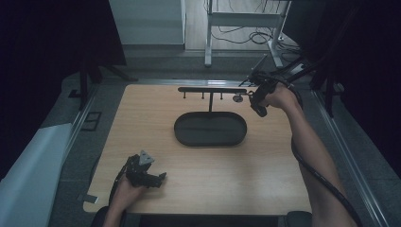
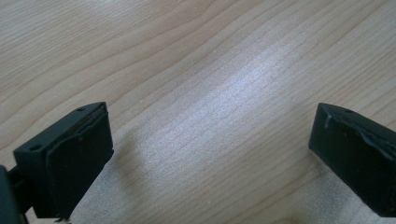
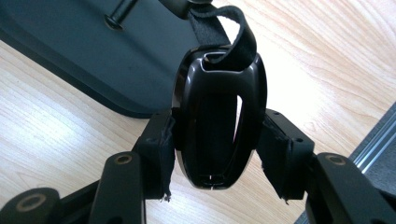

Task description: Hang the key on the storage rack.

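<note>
Gripping a black key fob [image 3: 219, 126] by its two sides, right gripper [image 3: 215, 154] closed on it, raised at the right end of the hook rack [image 1: 211, 90], above the table [image 1: 198, 189] beyond the tray [image 1: 210, 129]. Strap loop [image 3: 224, 32] up top, near the rack bar. Could slip from the glossy shell if tilted, or miss the hook and drop. Left gripper [image 2: 210, 154] wide open, holding nothing, low over bare wood near the front edge.
</note>
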A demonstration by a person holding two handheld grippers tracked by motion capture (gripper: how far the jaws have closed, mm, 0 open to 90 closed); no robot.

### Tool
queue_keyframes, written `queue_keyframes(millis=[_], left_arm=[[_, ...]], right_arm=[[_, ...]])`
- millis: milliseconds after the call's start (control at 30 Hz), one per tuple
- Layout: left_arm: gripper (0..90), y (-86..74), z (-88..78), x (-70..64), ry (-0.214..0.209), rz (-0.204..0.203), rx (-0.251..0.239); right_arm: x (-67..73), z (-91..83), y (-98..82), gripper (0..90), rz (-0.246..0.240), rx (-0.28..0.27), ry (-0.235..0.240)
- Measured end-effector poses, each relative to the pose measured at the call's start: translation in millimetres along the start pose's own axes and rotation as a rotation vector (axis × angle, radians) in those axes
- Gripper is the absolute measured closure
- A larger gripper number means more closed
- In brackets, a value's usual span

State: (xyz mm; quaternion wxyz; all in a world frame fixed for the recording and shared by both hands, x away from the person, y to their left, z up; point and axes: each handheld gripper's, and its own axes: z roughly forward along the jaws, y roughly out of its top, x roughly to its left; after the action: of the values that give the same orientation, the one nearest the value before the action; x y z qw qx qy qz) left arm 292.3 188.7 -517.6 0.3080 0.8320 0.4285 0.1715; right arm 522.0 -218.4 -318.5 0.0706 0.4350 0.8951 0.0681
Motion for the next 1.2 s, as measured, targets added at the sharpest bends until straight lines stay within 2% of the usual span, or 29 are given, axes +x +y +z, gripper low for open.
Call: queue_keyframes(millis=[500,600,1200], left_arm=[[0.0,-0.3,0.4,-0.1,0.001,-0.001,0.0],[0.0,-0.3,0.9,-0.4,0.001,0.0,0.001],[0.0,-0.7,1.0,-0.6,0.001,0.005,0.008]], right_arm=[[1.5,32.1,-4.0,47.8,-0.009,0.019,0.007],[2.3,37.3,-4.6,47.8,-0.009,0.013,0.017],[12.0,58.1,0.4,47.5,-0.044,-0.03,-0.012]])
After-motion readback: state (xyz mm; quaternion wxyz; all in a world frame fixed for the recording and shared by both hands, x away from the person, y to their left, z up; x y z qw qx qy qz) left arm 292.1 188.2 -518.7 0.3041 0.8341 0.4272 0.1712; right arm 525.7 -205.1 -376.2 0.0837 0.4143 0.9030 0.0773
